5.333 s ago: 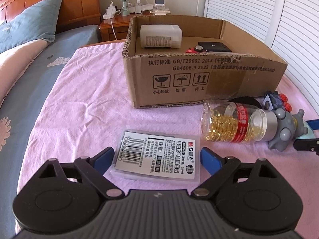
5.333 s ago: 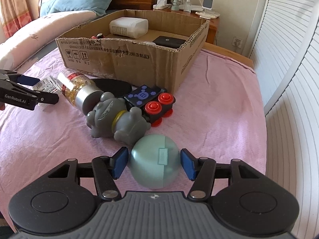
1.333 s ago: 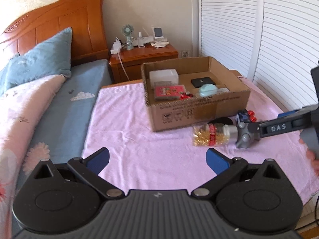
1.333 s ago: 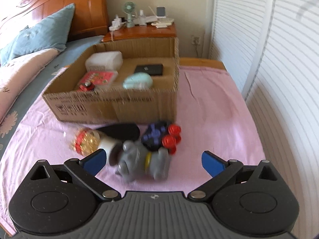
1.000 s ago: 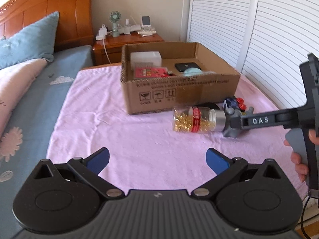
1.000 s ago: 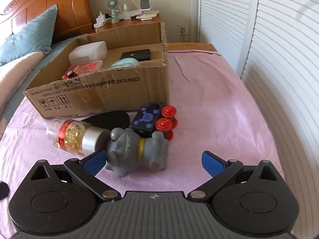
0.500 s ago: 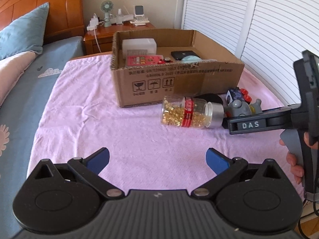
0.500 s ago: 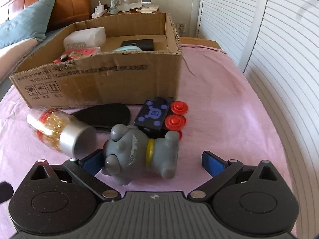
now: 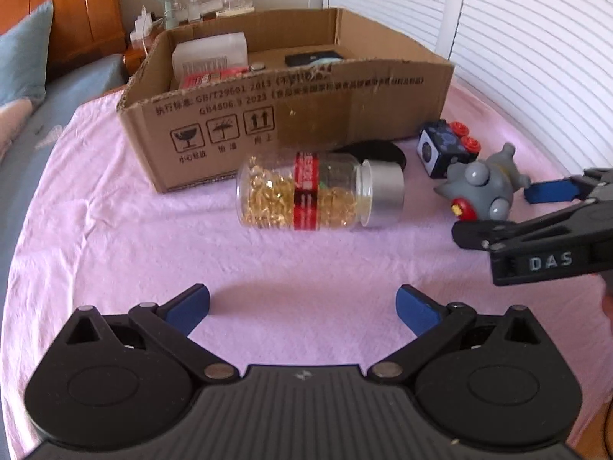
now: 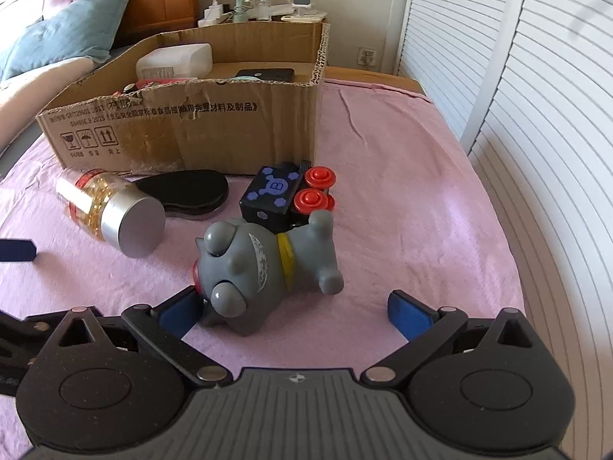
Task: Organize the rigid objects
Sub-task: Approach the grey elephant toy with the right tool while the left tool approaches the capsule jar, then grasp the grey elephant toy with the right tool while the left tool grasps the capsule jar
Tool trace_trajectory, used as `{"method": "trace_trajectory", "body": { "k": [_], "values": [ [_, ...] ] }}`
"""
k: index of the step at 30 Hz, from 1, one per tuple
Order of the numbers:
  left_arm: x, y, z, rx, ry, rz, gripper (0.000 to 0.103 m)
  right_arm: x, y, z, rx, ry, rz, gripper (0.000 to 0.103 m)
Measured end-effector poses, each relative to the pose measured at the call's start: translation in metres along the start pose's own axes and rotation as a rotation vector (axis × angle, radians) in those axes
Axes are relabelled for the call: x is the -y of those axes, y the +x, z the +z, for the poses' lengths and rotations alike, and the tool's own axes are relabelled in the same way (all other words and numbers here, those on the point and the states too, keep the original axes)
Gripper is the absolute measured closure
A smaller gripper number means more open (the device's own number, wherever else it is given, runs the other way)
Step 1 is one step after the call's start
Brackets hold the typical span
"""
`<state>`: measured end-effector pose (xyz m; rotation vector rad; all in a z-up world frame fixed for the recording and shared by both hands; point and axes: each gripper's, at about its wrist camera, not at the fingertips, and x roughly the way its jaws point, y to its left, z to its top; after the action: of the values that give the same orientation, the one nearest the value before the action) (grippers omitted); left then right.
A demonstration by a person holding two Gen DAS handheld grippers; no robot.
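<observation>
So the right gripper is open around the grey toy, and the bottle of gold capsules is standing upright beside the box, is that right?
Not quite. The bottle of gold capsules is lying on its side on the pink cloth, silver cap toward the grey toy, as the left wrist view shows. The rest holds: the right gripper is open around the toy, and the bottle is beside the box.

box contents [image 9: 214, 73]: half-hidden by wall | left claw [image 10: 15, 251]: cut off
</observation>
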<state>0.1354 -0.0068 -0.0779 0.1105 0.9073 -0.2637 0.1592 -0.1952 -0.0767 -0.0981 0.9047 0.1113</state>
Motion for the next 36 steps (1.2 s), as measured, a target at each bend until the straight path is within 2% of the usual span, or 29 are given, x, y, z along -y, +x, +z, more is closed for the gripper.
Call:
{"method": "trace_trajectory", "body": {
  "k": [8, 17, 20, 22, 35, 36],
  "values": [
    [0.003, 0.0, -0.011, 0.112, -0.019, 0.018, 0.0, 0.002, -0.003, -0.005, 0.03, -0.015, 0.011, 0.0],
    [0.003, 0.009, 0.006, 0.093, -0.003, 0.004, 0.001, 0.007, -0.006, -0.012, 0.054, -0.026, 0.023, 0.0],
    [0.002, 0.007, 0.01, 0.114, -0.021, 0.009, 0.001, 0.008, -0.007, -0.014, 0.06, -0.041, 0.034, 0.0],
    [0.001, 0.005, 0.013, 0.129, -0.032, -0.021, 0.001, 0.008, -0.007, -0.015, 0.066, -0.045, 0.038, 0.0],
    [0.014, 0.022, 0.037, 0.148, 0.001, 0.049, 0.001, 0.008, -0.007, -0.016, 0.075, -0.045, 0.038, 0.0],
    [0.015, 0.022, 0.038, 0.145, 0.001, 0.051, 0.004, 0.008, -0.007, -0.016, 0.075, -0.045, 0.038, 0.0]
  ]
}}
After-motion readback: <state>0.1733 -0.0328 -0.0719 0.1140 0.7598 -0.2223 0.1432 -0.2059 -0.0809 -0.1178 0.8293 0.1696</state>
